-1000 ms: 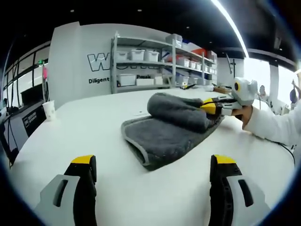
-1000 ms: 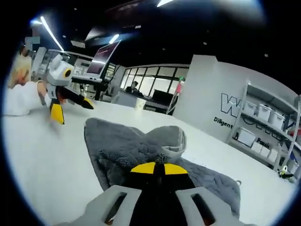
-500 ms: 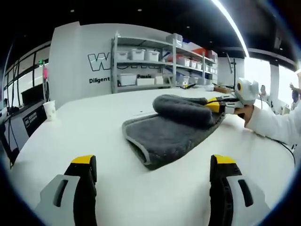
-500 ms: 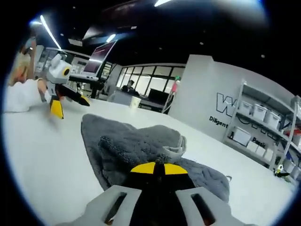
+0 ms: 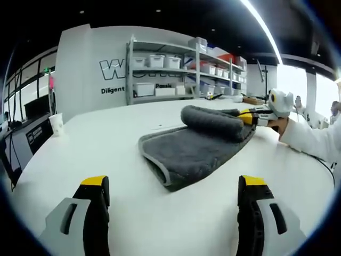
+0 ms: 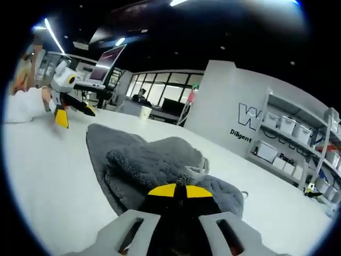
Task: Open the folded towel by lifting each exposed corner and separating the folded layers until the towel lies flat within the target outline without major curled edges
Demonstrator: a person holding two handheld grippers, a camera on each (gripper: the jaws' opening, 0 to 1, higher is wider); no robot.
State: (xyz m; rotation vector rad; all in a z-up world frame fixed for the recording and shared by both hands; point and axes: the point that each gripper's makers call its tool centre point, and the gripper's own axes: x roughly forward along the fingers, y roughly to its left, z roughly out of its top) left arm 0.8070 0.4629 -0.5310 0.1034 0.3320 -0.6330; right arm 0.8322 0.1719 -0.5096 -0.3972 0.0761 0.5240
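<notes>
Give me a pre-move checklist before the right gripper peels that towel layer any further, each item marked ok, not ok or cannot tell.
1. Right gripper shut on the towel layer: ok.
2. Left gripper open, apart from the towel: ok.
3. Towel lying flat: not ok, the top layer is rolled back.
4. Target outline visible on the table: cannot tell.
5. Paper cup far from the towel: ok.

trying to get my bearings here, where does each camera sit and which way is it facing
Left gripper view: rides the left gripper, open and low over the white table, facing the grey towel and shelves; a sleeve shows.
Right gripper view: rides the right gripper, shut on the towel's lifted layer, facing the opposite way.
Both share the towel, table and shelves.
</notes>
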